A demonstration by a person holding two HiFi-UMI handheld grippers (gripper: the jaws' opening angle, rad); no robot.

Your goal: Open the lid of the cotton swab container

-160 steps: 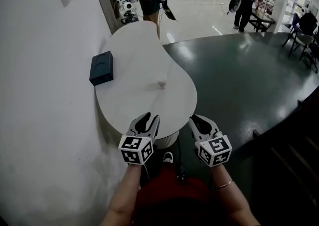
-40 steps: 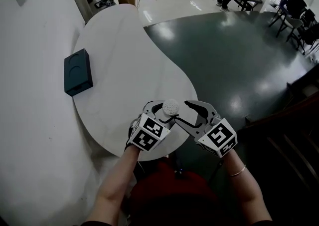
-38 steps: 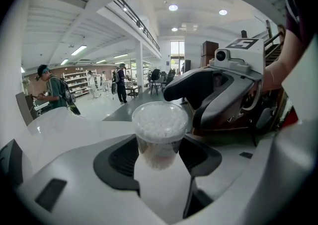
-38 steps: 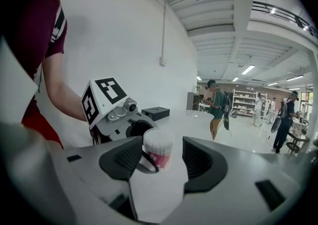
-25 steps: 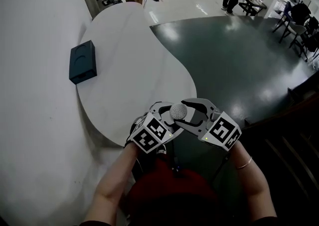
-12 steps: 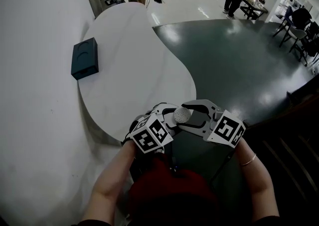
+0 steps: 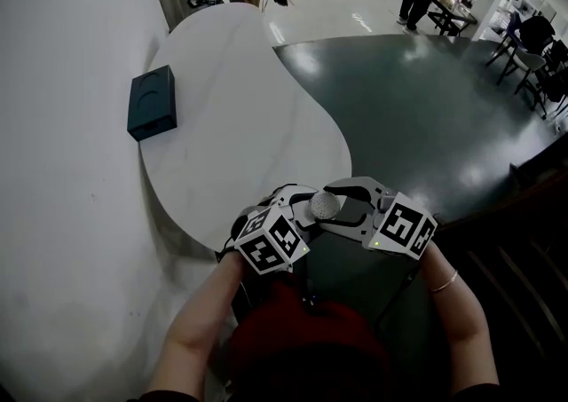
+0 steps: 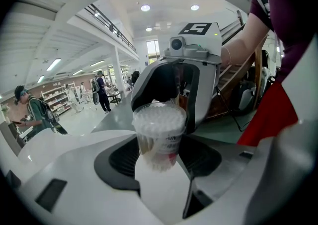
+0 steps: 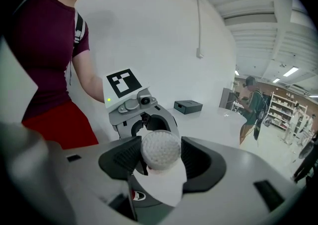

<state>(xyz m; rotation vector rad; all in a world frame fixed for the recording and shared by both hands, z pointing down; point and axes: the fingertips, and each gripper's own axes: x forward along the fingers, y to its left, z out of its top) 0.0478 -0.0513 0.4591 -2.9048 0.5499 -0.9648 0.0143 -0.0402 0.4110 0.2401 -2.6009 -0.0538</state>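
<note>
- Head view shows the small clear plastic cotton swab container [image 7: 324, 205] held in the air just off the near edge of the white kidney-shaped desk [image 7: 240, 107]. It is not resting on the desk.
- Left gripper [image 7: 297, 202], as its own view shows, has its jaws clamped on the container's lower body. The printed label and packed white swab heads show through the clear wall.
- Right gripper [image 7: 344, 200] meets it from the opposite side. The right gripper view shows its jaws closed around the container's round, white-dotted top, where the lid sits.
- Lid appears to be on: no gap between top and body can be made out in any view, though the jaws partly hide the rim.
- Step in hand, on this reading, is the two-gripper hold before the lid comes away, so the task is not yet done.
- Next move likely calls for the left gripper to keep the body steady while the right twists or pulls the top squarely off, so no swabs spill.
- Dark blue rectangular box [image 7: 153, 103] lies at the desk's far-left side, by the wall, well apart from the work.
</note>
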